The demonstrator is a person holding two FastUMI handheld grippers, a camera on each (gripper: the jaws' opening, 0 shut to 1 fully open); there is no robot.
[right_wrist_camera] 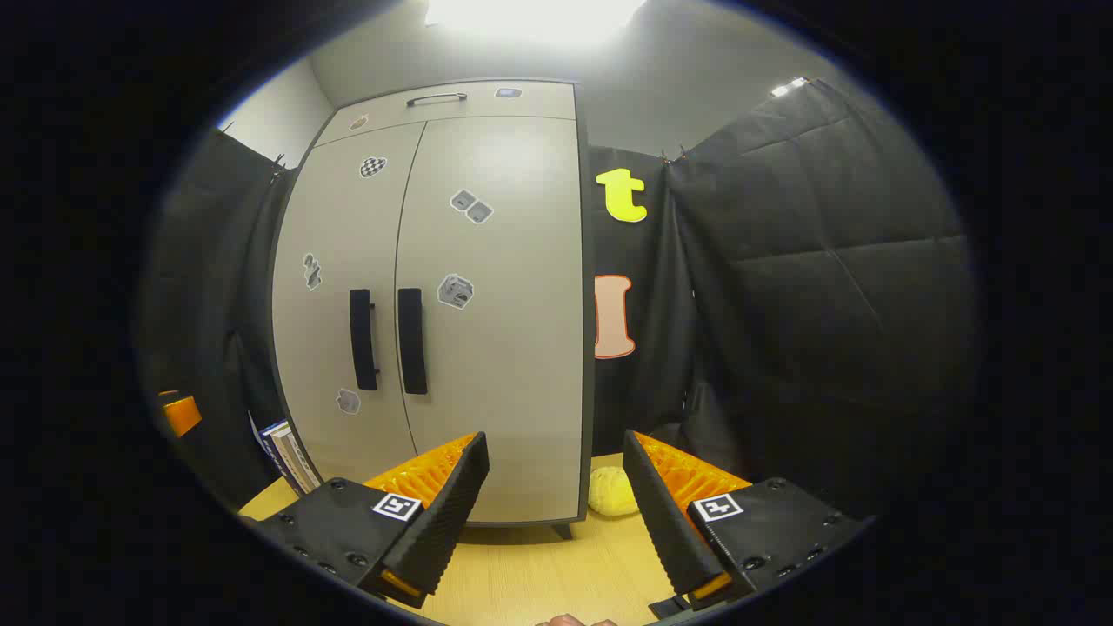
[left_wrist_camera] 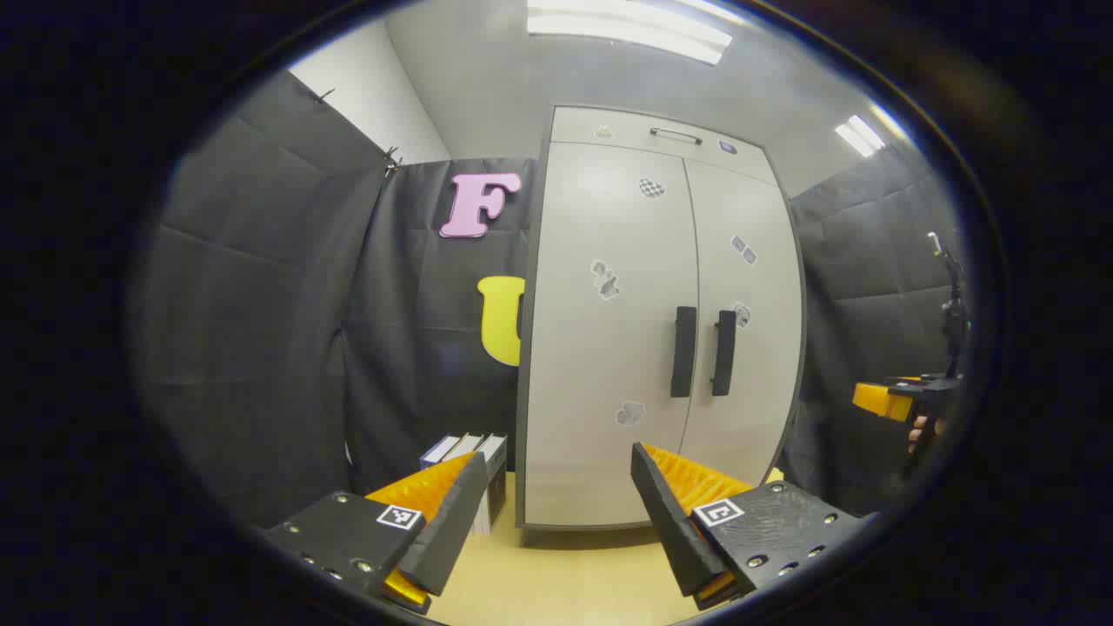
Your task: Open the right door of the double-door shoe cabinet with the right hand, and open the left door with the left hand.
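left gripper (left_wrist_camera: 556, 500) is sitting with its jaws spread wide, nothing between them and touching nothing. it's hanging low over the wooden floor (left_wrist_camera: 556, 574), pointing roughly level at the cabinet (left_wrist_camera: 609, 391), well apart from it. right gripper (right_wrist_camera: 556, 491) is doing the same thing: jaws wide apart, gripping nothing, aimed at the cabinet's right edge and the wall beside it.

both doors are sitting closed and flush. left door (left_wrist_camera: 609, 348) and right door (left_wrist_camera: 748, 382) are meeting in the middle, with the 2 dark vertical handles side by side: left handle (left_wrist_camera: 683, 351), right handle (left_wrist_camera: 723, 353). neither gripper is anywhere near them.

in the left gripper view the right gripper is poking in at the far right edge, cut off, with a bit of a hand (left_wrist_camera: 920, 432) under it, so its jaws are hard to make out there. some books (left_wrist_camera: 465, 452) are standing by the cabinet's left side, partly hidden behind a finger. a soft yellow thing (right_wrist_camera: 614, 491) is lying at the cabinet's right foot; can't tell what it is.
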